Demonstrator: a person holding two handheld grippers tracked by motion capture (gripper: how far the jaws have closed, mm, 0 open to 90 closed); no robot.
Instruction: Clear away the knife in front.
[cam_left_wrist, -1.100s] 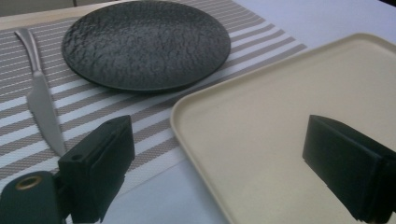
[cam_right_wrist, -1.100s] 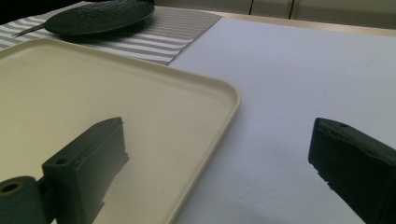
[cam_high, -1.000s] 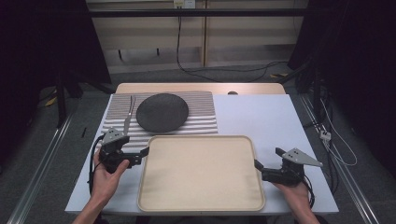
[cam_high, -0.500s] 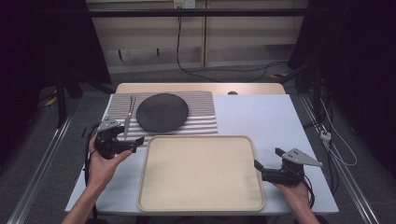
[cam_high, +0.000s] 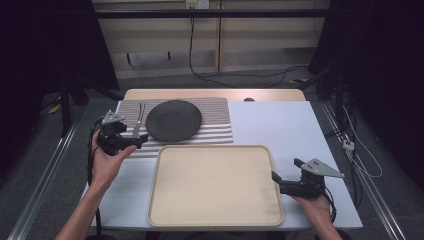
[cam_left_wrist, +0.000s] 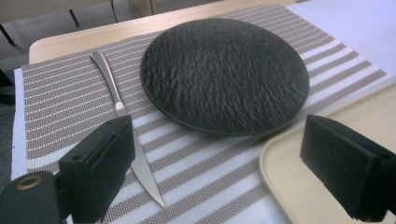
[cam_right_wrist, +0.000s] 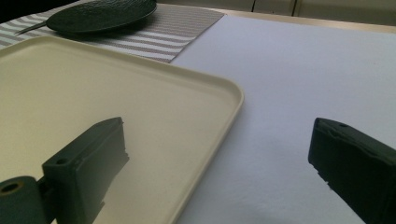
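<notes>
A black round plate (cam_high: 173, 120) (cam_left_wrist: 224, 74) rests on a striped placemat (cam_high: 217, 120) (cam_left_wrist: 60, 102). Left of the plate lies a metal knife (cam_high: 138, 120) (cam_left_wrist: 122, 112), blade toward me. My left gripper (cam_high: 139, 141) (cam_left_wrist: 219, 154) hovers open over the placemat's front left part, one jaw just beside the knife tip, nothing between its jaws. A large beige tray (cam_high: 215, 185) (cam_right_wrist: 93, 84) lies in front of the placemat. My right gripper (cam_high: 285, 169) (cam_right_wrist: 217, 140) is open and straddles the tray's right rim without holding anything.
The white table top (cam_high: 280, 120) stretches right of the placemat and tray. A wooden strip (cam_high: 215, 94) runs along the far edge. Metal rails flank the table, and cables lie on the floor behind it.
My left gripper has moved away from me, from beside the tray's left edge up onto the placemat near the knife. The right gripper has stayed put.
</notes>
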